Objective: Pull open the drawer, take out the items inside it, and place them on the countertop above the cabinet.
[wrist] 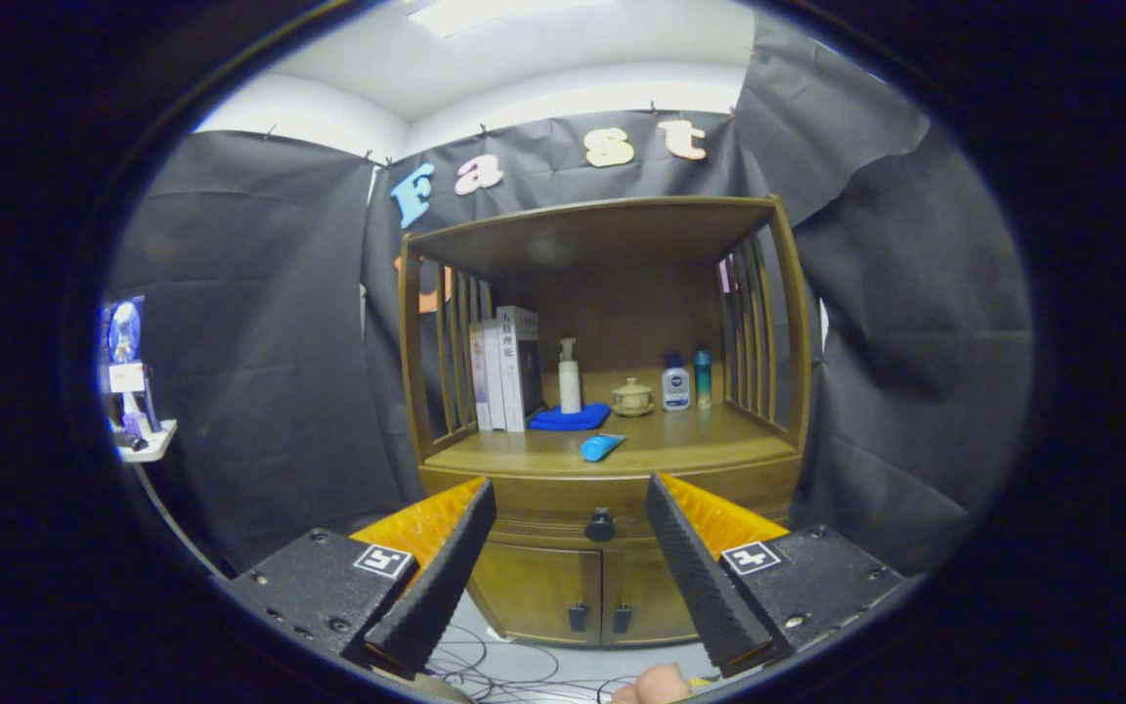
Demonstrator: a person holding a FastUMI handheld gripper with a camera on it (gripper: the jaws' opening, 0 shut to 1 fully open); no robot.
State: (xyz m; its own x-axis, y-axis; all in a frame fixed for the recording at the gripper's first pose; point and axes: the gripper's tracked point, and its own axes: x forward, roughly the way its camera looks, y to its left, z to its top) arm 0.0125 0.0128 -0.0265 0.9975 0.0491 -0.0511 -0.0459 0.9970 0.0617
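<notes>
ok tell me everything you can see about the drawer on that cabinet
The drawer is a wide, shallow front of brown wood set just under the countertop and above the two small cabinet doors. It looks fully shut, flush with the cabinet frame. One dark round knob sits at its middle. The open gripper frames that knob between its fingers, short of it; nothing touches the drawer. Its contents are hidden.
</notes>
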